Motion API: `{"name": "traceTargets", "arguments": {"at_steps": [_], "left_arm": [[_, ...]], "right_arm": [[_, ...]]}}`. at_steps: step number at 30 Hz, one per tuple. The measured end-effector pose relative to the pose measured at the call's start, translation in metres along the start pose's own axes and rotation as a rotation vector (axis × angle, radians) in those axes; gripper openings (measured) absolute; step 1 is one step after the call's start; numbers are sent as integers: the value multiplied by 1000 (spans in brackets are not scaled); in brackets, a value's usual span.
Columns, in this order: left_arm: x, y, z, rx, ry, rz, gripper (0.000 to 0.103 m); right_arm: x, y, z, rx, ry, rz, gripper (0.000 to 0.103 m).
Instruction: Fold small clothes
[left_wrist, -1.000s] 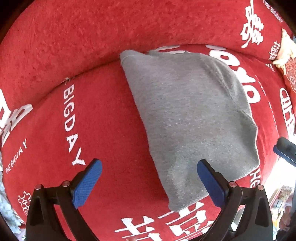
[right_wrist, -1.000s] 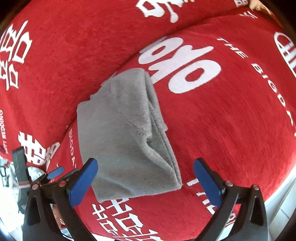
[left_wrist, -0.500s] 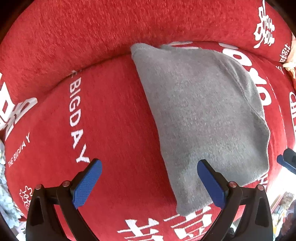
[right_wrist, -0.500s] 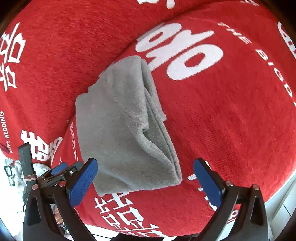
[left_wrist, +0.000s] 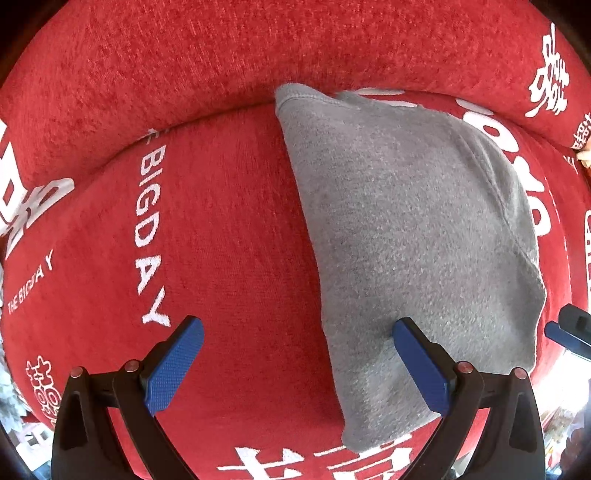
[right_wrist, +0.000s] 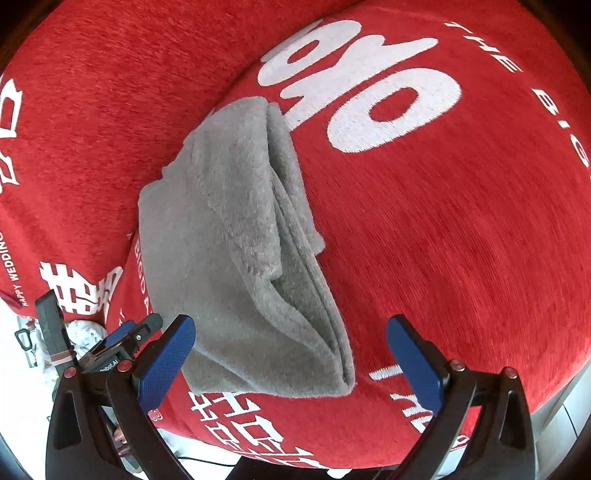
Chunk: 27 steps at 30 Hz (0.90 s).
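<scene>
Grey folded garment (left_wrist: 406, 236) lies on a red cushion (left_wrist: 229, 229) printed with white lettering, its stacked layers showing along one edge in the right wrist view (right_wrist: 236, 236). Nothing lies over it. Left gripper (left_wrist: 299, 362) hangs with fingers spread wide, one pad above the cloth; right gripper (right_wrist: 291, 362) is likewise wide, holding nothing.
</scene>
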<state>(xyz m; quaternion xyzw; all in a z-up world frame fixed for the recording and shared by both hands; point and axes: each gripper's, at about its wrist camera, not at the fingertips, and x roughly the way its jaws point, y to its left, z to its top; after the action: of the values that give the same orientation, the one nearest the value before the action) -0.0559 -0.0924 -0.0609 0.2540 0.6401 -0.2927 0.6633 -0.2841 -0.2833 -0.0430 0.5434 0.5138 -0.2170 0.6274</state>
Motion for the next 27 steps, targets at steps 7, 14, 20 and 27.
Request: {"name": "traceTargets", "arguments": {"at_steps": [7, 14, 20, 27], "left_arm": [[1, -1, 0, -18, 8, -1, 103], [-2, -4, 4, -42, 0, 11, 103], [-1, -7, 10, -63, 2, 14, 103], [2, -14, 16, -65, 3, 17, 103]], "right_arm": [[2, 6, 12, -26, 23, 3, 103], [4, 4, 28, -48, 50, 9, 103], [5, -1, 43, -59, 64, 18, 103], [8, -12, 56, -55, 84, 34, 103]]}}
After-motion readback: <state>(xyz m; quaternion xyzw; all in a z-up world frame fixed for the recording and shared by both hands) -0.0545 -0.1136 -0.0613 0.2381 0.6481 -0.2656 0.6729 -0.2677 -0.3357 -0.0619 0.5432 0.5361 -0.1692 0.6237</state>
